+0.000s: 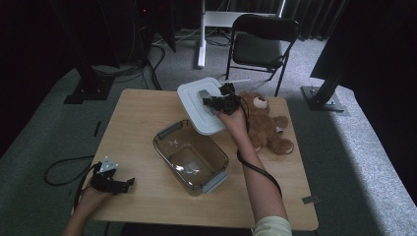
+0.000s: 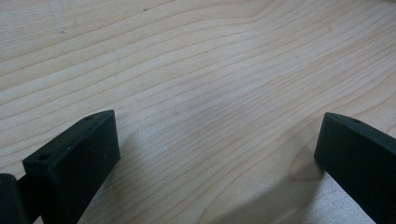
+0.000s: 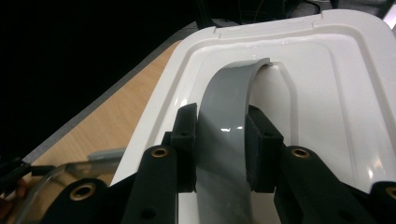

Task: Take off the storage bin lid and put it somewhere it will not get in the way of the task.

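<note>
High view shows the right gripper lifted over the far edge of the table, its jaws closed on the grey handle of a white lid. The hand and gripper body cover the lid's right edge, so how that side sits against the teddy bear cannot be made out. The lid is tilted, its underside hidden, and its long axis runs from the far edge toward the table's middle, the near end hanging just over the far rim of the glass container. That container lies open near the table's middle, long axis slanting from the far left toward the near right corner; its clear walls are hard to trace in the dim light.

Right gripper view shows the pads pressed on both sides of the arched grey handle, which rises from a recess in the lid; the lid's near end is cut off by the frame.

Left gripper rests by the near left corner. Left gripper view shows its jaws standing wide apart over bare wood, nothing between them, both cut off at the frame edge.
</note>
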